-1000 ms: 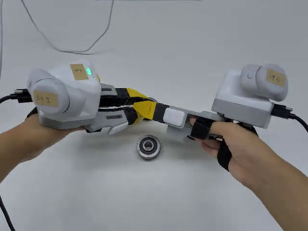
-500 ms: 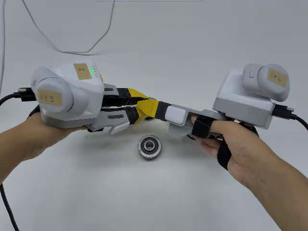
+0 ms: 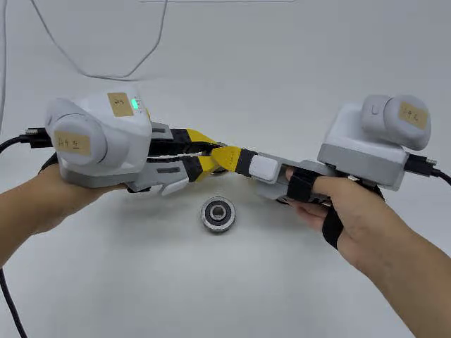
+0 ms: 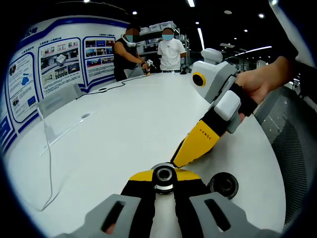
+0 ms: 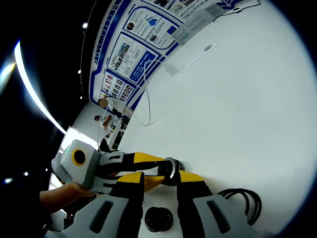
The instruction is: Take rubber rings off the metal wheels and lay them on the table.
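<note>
one wheel [image 4: 164, 175] clamped in left gripper [image 4: 164, 183], its rim hidden

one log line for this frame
left gripper: shut on held wheel | right gripper: tips at held wheel, grip unclear | second wheel: lying on table | black rings: loose on table

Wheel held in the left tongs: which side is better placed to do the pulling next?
Right. The left tongs are clamped on the wheel and steady it, while the right tongs have their tips at its rim, likely free to pull.
</note>
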Demonstrator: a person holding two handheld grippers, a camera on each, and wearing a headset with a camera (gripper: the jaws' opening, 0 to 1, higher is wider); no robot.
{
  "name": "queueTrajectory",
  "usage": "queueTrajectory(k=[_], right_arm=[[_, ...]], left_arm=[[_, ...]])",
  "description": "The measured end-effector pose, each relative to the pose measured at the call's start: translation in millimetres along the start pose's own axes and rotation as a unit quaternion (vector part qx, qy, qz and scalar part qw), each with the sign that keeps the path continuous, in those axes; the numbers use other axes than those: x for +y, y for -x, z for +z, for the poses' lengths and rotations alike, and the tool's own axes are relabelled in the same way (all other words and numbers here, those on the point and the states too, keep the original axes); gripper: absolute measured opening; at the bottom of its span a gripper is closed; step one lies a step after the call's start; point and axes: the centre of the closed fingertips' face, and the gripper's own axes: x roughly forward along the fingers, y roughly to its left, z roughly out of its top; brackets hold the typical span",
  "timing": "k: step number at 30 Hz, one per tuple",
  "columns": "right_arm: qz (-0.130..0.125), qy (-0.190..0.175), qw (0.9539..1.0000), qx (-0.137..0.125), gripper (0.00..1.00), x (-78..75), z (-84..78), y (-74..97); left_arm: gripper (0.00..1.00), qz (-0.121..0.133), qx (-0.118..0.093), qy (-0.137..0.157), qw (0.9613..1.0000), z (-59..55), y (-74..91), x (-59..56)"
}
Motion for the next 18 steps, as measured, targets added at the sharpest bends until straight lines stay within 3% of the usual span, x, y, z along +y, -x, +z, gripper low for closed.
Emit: queueTrajectory(k=[8,13,18], right_arm=[[-0.029,-0.022,0.9994,0.002,0.12,-13.3,0.1,-2.6],[-0.038,-0.013,0.9991,0.011,0.06,-17.1,-1.0,-3.3],[-0.044,-0.007,0.9989,0.014,0.06,-16.5,-0.7,-3.1]], left_arm=[[0.13,-0.001,-0.001,-0.002,1.0,-0.2,-0.1,0.6],[0.13,-0.002,-0.001,-0.003,1.0,-0.3,-0.3,0.9],[0.13,-0.002,0.0,-0.005,1.0,-0.4,-0.3,0.9]])
